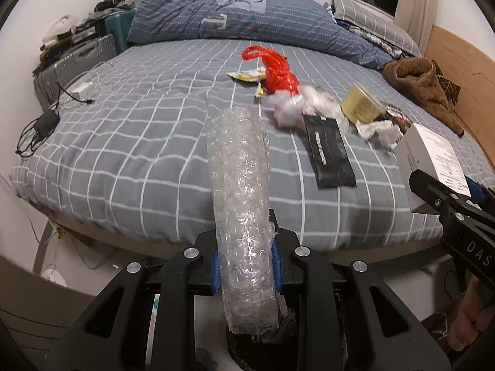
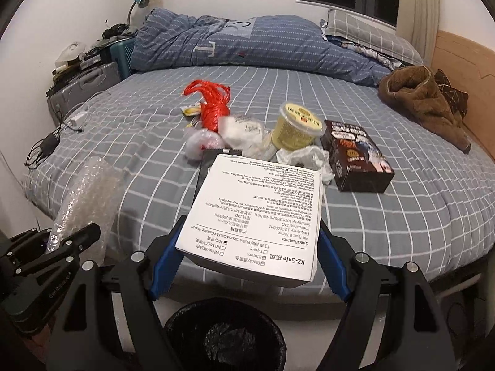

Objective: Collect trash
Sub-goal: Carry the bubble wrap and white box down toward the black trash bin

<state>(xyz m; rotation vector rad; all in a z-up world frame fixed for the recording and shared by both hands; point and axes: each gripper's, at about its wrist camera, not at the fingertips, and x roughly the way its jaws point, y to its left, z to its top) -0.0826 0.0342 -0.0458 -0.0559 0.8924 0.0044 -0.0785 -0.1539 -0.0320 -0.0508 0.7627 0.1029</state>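
My left gripper (image 1: 246, 266) is shut on a roll of clear bubble wrap (image 1: 241, 204) that sticks out forward over the bed edge; it also shows in the right wrist view (image 2: 83, 198). My right gripper (image 2: 249, 262) is shut on a white printed box (image 2: 256, 216), seen at the right in the left wrist view (image 1: 430, 167). A black-lined trash bin (image 2: 225, 337) stands below the right gripper. More trash lies on the bed: a red plastic bag (image 1: 275, 71), a black packet (image 1: 329, 154), a yellow lidded cup (image 2: 297, 126), a dark carton (image 2: 359, 160) and crumpled white wrappers (image 2: 241, 130).
The bed (image 1: 139, 142) has a grey checked cover, with a blue duvet (image 1: 235, 15) heaped at the back. A brown garment (image 2: 427, 99) lies by the wooden headboard. Chargers and cables (image 1: 46, 123) lie at the bed's left edge. Suitcases (image 1: 77, 58) stand beside it.
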